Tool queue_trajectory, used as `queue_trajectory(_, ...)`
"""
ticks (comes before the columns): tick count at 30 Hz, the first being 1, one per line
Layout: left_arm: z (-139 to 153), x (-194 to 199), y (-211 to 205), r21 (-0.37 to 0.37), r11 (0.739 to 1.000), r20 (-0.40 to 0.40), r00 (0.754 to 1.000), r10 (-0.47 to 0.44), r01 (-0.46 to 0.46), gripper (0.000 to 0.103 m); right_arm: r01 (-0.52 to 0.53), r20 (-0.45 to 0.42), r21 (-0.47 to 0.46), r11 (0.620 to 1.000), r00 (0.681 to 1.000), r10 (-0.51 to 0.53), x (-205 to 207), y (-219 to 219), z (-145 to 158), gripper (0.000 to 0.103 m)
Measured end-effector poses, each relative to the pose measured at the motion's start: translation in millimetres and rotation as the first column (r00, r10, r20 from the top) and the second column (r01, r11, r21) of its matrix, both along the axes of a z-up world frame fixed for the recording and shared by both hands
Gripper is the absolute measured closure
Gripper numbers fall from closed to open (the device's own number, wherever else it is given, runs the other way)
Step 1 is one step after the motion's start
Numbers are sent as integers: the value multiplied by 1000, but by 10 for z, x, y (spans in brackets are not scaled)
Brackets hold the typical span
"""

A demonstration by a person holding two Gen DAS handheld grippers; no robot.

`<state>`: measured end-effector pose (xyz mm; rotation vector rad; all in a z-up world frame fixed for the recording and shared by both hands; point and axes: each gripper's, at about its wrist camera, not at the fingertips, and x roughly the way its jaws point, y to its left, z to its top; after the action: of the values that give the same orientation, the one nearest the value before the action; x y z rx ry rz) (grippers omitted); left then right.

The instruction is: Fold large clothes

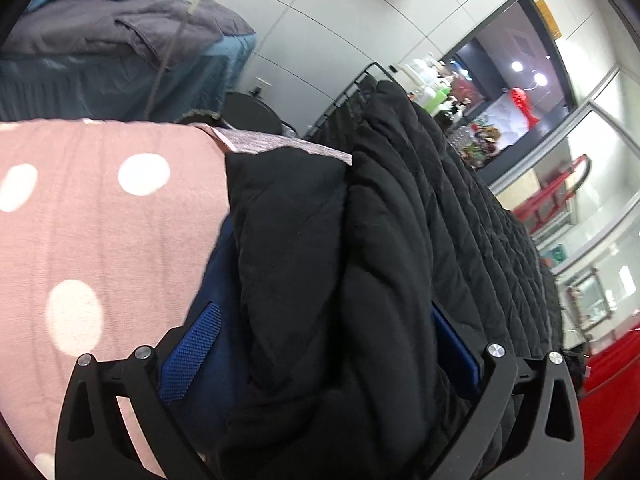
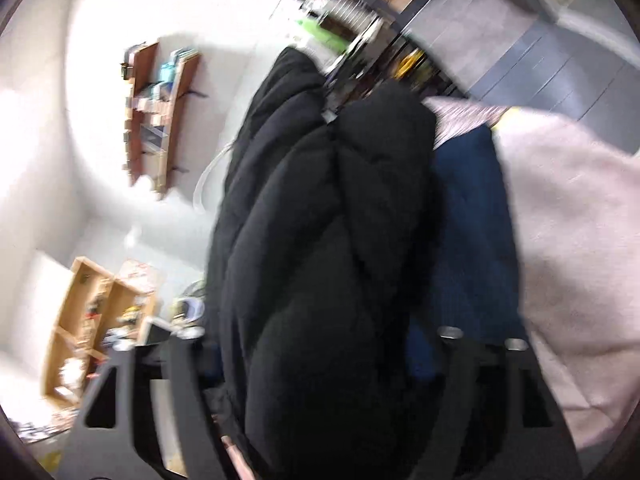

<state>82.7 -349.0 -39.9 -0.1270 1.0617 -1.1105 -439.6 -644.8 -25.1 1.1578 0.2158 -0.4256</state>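
A large black quilted jacket (image 1: pixel 400 208) with a dark blue lining (image 1: pixel 218 280) fills the middle of the left wrist view. My left gripper (image 1: pixel 320 344) is shut on a thick bunch of it, its blue pads (image 1: pixel 192 352) pressed against both sides. The jacket hangs above a pink sheet with white dots (image 1: pixel 88 216). In the blurred right wrist view the same black jacket (image 2: pixel 320 240) and its blue lining (image 2: pixel 472 216) sit between the fingers of my right gripper (image 2: pixel 320 360), which is shut on the fabric. The pink sheet (image 2: pixel 580 240) lies to the right.
A bed with grey and blue bedding (image 1: pixel 120 40) stands at the back left. A black rack (image 1: pixel 360 80) and a cluttered shelf are behind the jacket, a red trolley (image 1: pixel 560 196) at right. Wooden shelves (image 2: pixel 156 112) hang on a white wall.
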Motion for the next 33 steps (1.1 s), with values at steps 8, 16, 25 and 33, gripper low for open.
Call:
queue_trajectory(8,545,-397,235,135,981,289,953,94,-138,6,218,-173,-287,933,946,-274,-94,636,639,24)
queue_trajectory(16,932,-837,524,136,971,410,904,126,-197,6,98,-356,-625,775,847,-394,277,1453,1260,8)
queue_trajectory(25,1079,-1405,510,247,945,503,862,67,-217,6,-110,-542,-584,804,790,-286,874,1995,1314,6)
queue_trajectory(33,1001,-1755,389,350,930,460,885,-69,-109,6,-174,-608,-565,806,749,-265,1015,2268,1253,6)
